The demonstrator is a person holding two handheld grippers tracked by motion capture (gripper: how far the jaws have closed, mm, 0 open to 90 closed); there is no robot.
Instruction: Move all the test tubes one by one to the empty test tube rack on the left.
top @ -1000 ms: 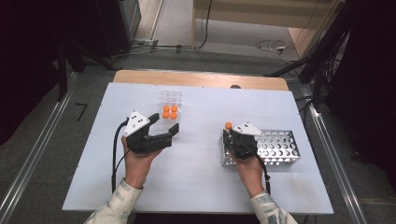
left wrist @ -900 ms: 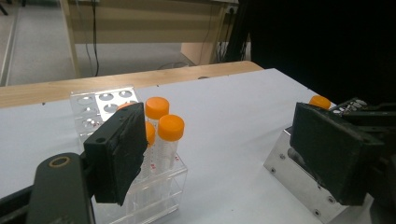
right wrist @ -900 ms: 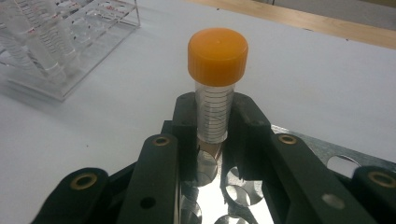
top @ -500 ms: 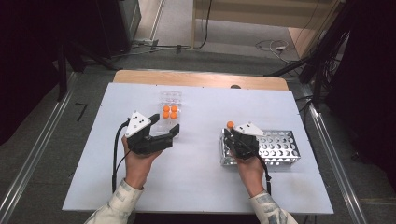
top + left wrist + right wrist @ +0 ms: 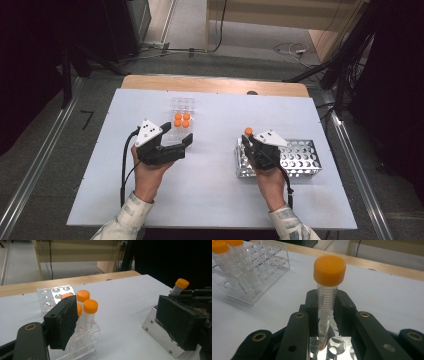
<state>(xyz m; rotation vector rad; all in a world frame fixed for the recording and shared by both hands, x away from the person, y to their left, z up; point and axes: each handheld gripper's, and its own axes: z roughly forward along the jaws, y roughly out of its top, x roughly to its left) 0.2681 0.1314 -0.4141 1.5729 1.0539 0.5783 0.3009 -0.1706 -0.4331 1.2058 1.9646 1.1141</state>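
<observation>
Holding an orange-capped tube point(image 5: 327, 293) upright in our right gripper point(image 5: 326, 315), we judge we are midway through moving tubes from the clear rack point(image 5: 179, 125) to the metal rack point(image 5: 300, 159). The right gripper's jaws are pressed onto the tube's clear body, its lower end just over the holes at the metal rack's left end, which sits near the right edge of the table point(image 5: 215, 195). Whether the tip has entered a hole we cannot tell. Our left gripper point(image 5: 176, 146) rests with jaws spread just beside the clear rack toward the table's far left, where four capped tubes point(image 5: 86, 312) stand. Next, we think, comes lowering the tube straight into a hole, keeping it vertical, before letting go.
</observation>
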